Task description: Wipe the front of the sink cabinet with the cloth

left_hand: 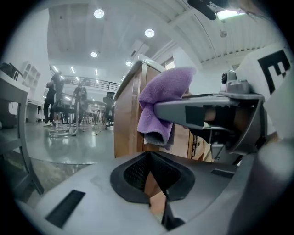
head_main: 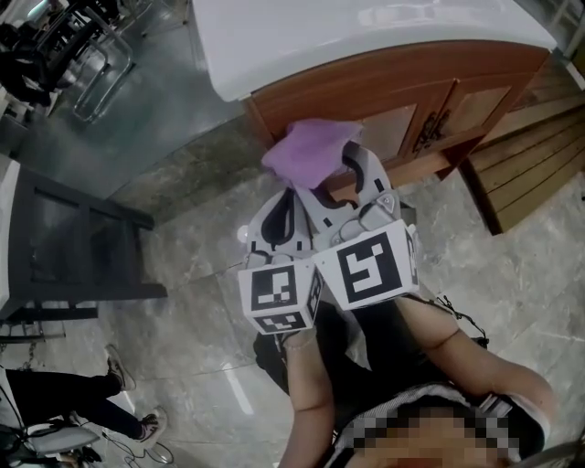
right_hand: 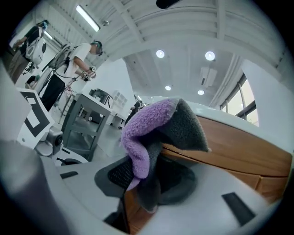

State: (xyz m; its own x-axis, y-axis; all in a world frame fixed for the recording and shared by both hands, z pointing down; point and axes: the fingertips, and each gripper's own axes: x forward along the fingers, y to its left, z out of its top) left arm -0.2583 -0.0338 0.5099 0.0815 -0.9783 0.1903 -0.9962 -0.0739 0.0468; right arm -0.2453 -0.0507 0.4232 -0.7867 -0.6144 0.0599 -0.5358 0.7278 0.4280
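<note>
In the head view the purple cloth (head_main: 306, 151) is bunched against the left front of the wooden sink cabinet (head_main: 393, 91), under its white top (head_main: 347, 27). My right gripper (head_main: 352, 155) is shut on the cloth, which fills its jaws as purple and grey folds (right_hand: 156, 128) in the right gripper view, with the cabinet's wood (right_hand: 239, 147) just behind. My left gripper (head_main: 288, 196) hovers close beside it on the left, shut with nothing in it (left_hand: 149, 158). From the left gripper view the cloth (left_hand: 165, 98) hangs off the right gripper's finger in front of the cabinet (left_hand: 126, 124).
A dark grey metal stand (head_main: 73, 247) is on the floor at left. Wooden slats (head_main: 539, 155) lie right of the cabinet. A person's legs (head_main: 64, 402) show at bottom left, metal chairs (head_main: 91, 64) at top left, and people (right_hand: 78, 59) work in the background.
</note>
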